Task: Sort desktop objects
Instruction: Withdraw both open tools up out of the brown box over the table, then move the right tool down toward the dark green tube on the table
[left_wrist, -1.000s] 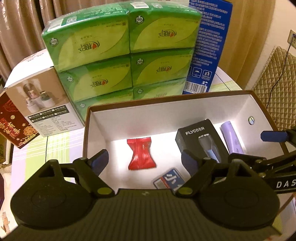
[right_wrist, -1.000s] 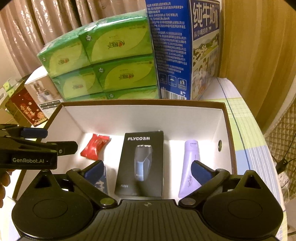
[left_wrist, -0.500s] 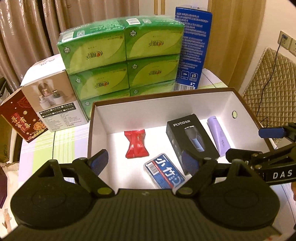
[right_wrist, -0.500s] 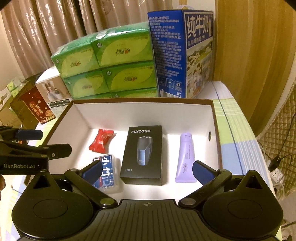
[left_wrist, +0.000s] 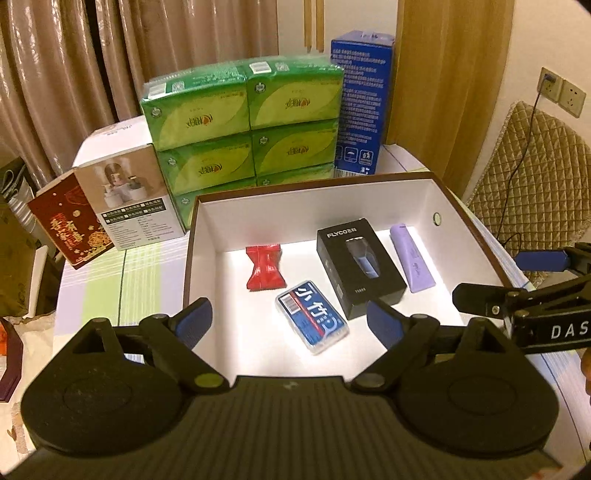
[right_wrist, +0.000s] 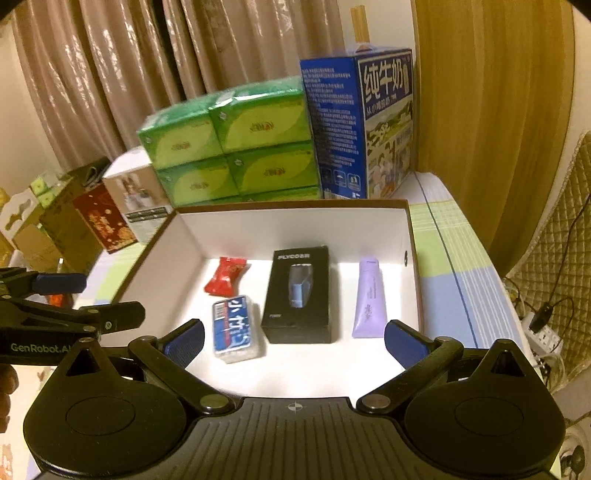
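An open white-lined box with a brown rim holds a red candy packet, a blue-and-red card pack, a black FLYCO shaver box and a lilac tube. My left gripper hovers over the box's near edge; its jaws are opening with nothing between them. My right gripper hangs beside it, open and empty, above the near edge too. In the right wrist view the card pack, shaver box and tube lie flat, untouched.
Stacked green tissue packs and a tall blue milk carton stand right behind the box. A white product box and a red gift box sit at the left. A quilted chair and cables are at the right.
Both grippers have drawn back and upward from the box, so the card pack and the whole box interior now show. The left jaws have spread a little. The objects have not moved.
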